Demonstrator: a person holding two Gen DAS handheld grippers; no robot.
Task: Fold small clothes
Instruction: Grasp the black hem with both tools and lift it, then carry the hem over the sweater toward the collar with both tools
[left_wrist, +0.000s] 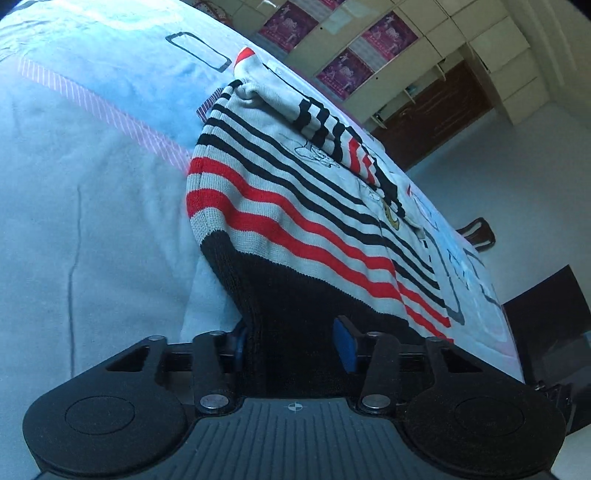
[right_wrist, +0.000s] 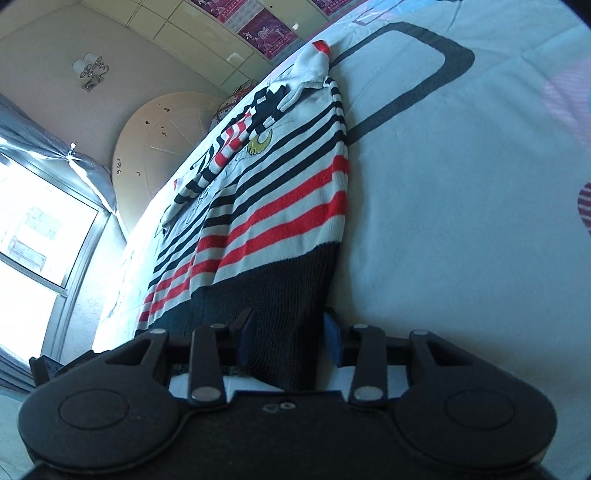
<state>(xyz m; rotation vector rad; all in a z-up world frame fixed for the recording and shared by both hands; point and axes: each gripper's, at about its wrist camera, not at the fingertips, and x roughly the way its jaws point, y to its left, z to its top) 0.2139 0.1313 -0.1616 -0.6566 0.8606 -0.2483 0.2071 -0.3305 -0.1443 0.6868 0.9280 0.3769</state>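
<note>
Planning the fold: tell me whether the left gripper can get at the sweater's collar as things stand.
Probably not yet. The left gripper is shut on the sweater hem, and the collar lies at the garment's far end; it would have to let go first.

Patterned bedsheet (left_wrist: 92, 184); cupboards (left_wrist: 424, 48) (purple posters); window (right_wrist: 33, 229)

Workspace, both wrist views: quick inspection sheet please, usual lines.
Surface: bed sheet, pale blue with printed outlines and pink stripes, mildly creased.
Job's things: striped sweater lying on the sheet, sleeves folded in over the chest; dark hem lifted at the near end.
Clutter: nothing seen on the sheet besides the sweater.
Grippers: left gripper shut on one part of the dark hem; right gripper shut on another part of it.
Cables: nothing seen.
Surroundings: cabinets with purple posters, bright window, ceiling lamp.
</note>
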